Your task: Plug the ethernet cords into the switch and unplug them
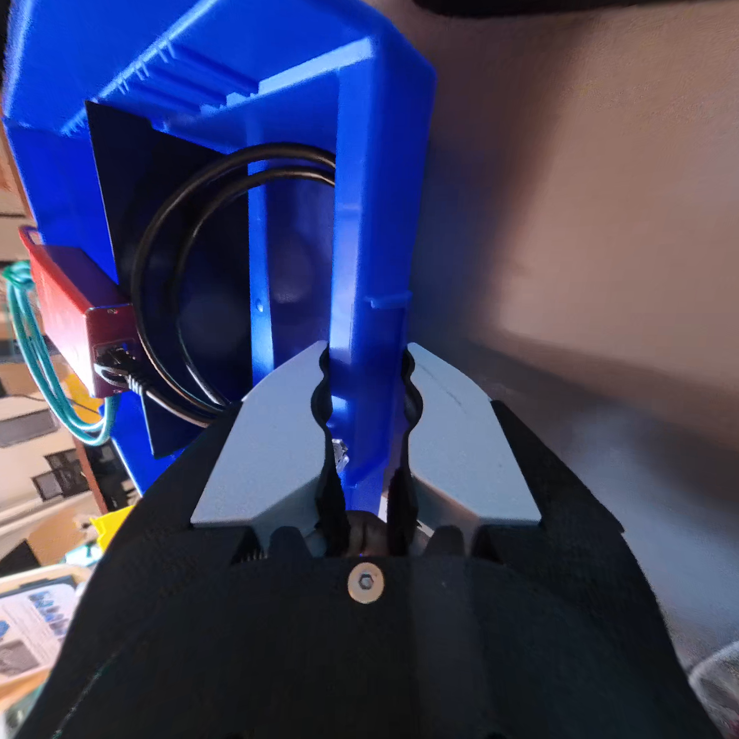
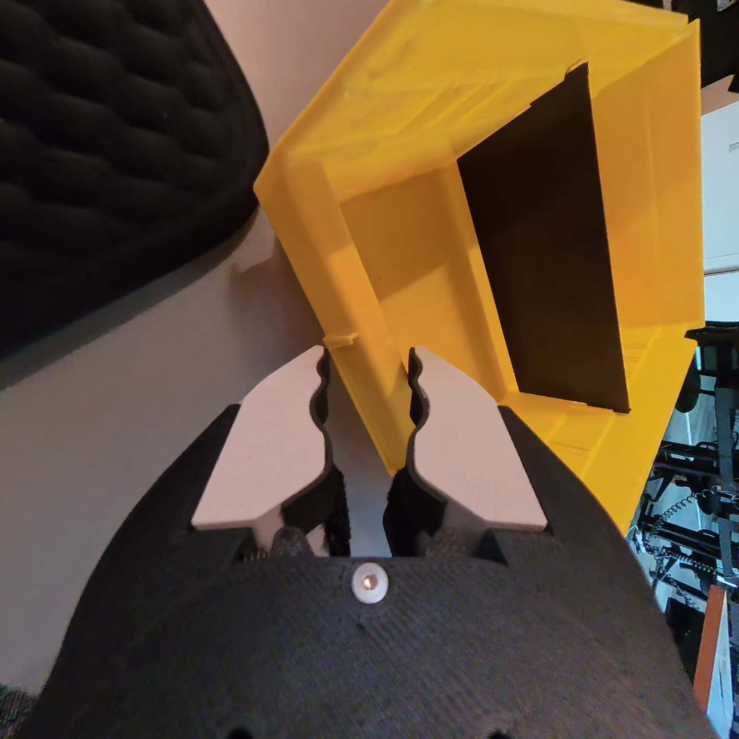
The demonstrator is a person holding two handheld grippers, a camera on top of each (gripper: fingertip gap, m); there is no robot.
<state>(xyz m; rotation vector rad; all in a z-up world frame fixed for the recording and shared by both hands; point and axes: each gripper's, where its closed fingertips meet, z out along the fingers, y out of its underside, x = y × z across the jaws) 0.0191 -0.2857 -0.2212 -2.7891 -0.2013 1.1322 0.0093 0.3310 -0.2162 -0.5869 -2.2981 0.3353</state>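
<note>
My left gripper (image 1: 366,352) is shut on the front wall of a blue bin (image 1: 360,200), which appears tilted. Inside the bin, a red switch (image 1: 68,312) lies at the left with a black ethernet cord (image 1: 168,240) looping around; the cord's plug (image 1: 116,360) sits in a port on the switch's end face. Teal cords (image 1: 32,352) hang at the switch's far side. A clear plug (image 1: 339,456) shows between my fingers. My right gripper (image 2: 368,356) is shut on the front wall of a yellow bin (image 2: 400,120), which holds no cords that I can see.
A black divider panel stands in the blue bin (image 1: 128,180) and another in the yellow bin (image 2: 552,260). A black quilted cushion (image 2: 100,160) lies at the left on the pale surface (image 2: 120,380). Chairs and dark stands (image 2: 712,440) crowd the right; boxes and papers (image 1: 32,632) sit at the left. One gripper's finger ends stand about 60 cm off the other's.
</note>
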